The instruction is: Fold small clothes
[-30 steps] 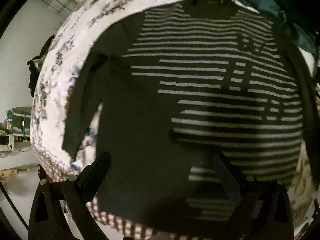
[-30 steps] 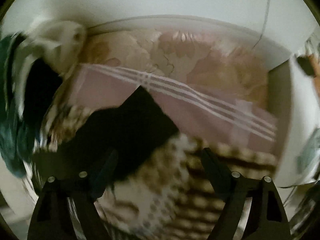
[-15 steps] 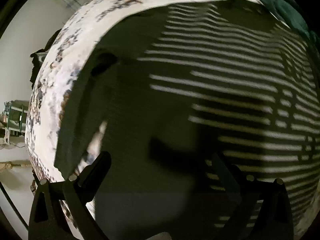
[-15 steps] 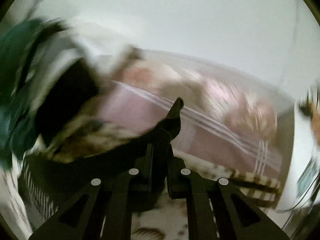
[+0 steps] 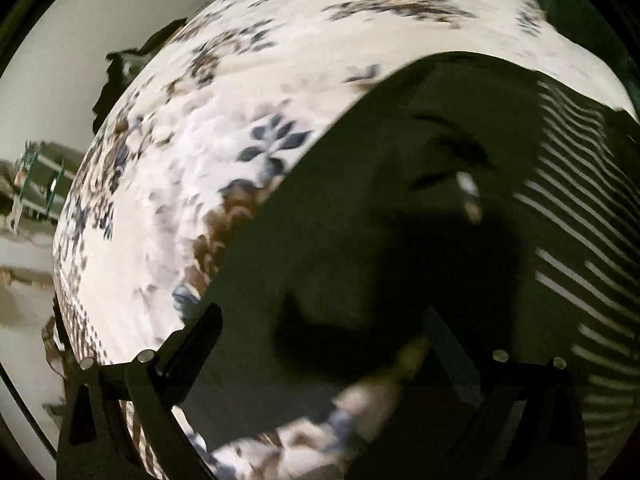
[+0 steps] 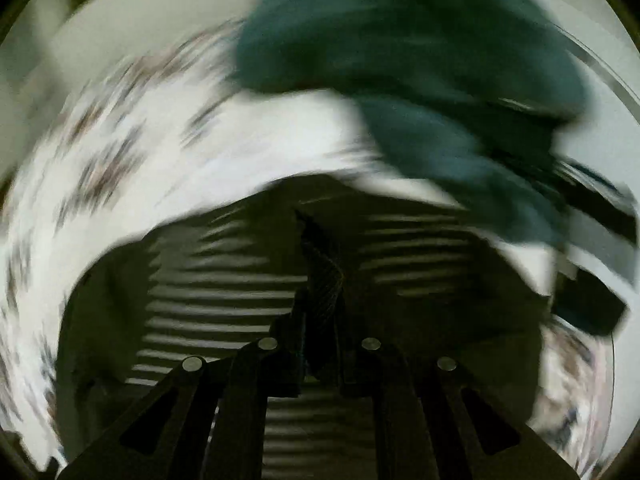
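A dark sweater with thin white stripes (image 5: 568, 208) lies on a floral bedspread (image 5: 208, 128). In the left wrist view its plain dark sleeve (image 5: 360, 208) fills the middle. My left gripper (image 5: 320, 344) is open just above the sleeve, with cloth between the fingers. In the right wrist view, which is blurred, my right gripper (image 6: 320, 336) is shut on a dark fold of the sweater (image 6: 324, 272), the sleeve tip, and holds it above the striped body (image 6: 224, 292).
A heap of dark green clothes (image 6: 420, 60) lies beyond the sweater's top edge at the upper right. The bedspread (image 6: 120, 160) stretches to the left. The bed's edge, a dark object (image 5: 120, 76) and the floor lie at the far left.
My right gripper swung left with the sleeve tip, from over the bed's pink sheet to above the striped body. My left gripper moved left and lower, over the left sleeve.
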